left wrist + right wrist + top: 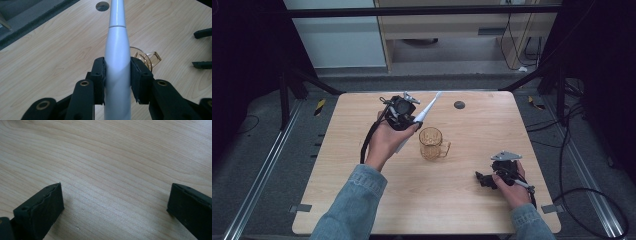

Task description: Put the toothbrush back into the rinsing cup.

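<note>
A white tapered handle point(428, 106), like that of an electric toothbrush, is clamped in my left gripper point(417, 120) above the middle of the table and slants up to the far right. In the left gripper view both pads point(99, 75) press on the handle point(117, 55), whose thin end points away. An amber glass mug point(431, 143) stands upright on the table just right of that hand, its handle point(150, 58) peeking out behind the white shaft. My right gripper point(480, 178) rests low at the front right, open, with bare wood between its jaws point(115, 200).
The wooden table point(472, 210) has a round dark grommet hole point(459, 105) near its far edge. Cables trail on the grey floor at the right point(582, 150). Metal frame rails run along both sides. The right gripper's two fingers point(203, 33) show at the edge of the left gripper view.
</note>
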The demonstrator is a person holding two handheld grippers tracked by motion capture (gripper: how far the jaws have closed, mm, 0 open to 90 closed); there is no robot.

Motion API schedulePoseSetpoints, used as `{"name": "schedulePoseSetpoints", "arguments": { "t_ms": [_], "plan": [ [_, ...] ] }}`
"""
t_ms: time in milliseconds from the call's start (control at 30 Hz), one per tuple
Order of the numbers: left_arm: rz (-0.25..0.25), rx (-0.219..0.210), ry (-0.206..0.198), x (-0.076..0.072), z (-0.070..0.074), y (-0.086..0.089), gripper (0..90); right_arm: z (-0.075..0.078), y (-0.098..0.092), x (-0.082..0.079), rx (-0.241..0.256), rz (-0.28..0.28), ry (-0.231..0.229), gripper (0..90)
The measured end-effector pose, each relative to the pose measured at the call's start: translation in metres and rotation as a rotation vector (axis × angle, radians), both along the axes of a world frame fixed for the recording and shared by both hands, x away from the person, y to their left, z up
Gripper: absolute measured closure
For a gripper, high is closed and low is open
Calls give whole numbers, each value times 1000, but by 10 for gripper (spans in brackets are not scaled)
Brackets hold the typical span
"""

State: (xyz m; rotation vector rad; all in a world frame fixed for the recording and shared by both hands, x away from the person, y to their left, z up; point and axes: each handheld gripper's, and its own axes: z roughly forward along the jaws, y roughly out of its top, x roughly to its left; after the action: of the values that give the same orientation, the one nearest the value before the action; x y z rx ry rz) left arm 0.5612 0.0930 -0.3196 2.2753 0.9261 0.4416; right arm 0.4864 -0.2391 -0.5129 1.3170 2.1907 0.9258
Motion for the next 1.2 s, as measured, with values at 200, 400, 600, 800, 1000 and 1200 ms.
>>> {"name": "schedulePoseSetpoints", "arguments": {
  "t_ms": [200, 400, 600, 800, 1000, 1200],
  "plan": [
    [-8, -4, 0, 7, 3, -6, 664, 0, 0, 0, 1, 4, 0, 5],
    [-16, 0, -13, 10, 6, -9, 664, 0, 0, 1, 1, 11, 2, 4],
    [-3, -5, -16, 14, 5, -8, 664, 0, 0, 1, 1, 13, 3, 4],
    [-4, -18, -28, 17, 3, -12, 664, 0, 0, 1, 0, 13, 2, 5],
    [3, -41, -55, 17, 4, -13, 664, 0, 0, 1, 1, 12, 3, 5],
    [-11, -58, -82, 15, 5, -18, 664, 0, 0, 1, 4, 9, 4, 5]
  ]
}}
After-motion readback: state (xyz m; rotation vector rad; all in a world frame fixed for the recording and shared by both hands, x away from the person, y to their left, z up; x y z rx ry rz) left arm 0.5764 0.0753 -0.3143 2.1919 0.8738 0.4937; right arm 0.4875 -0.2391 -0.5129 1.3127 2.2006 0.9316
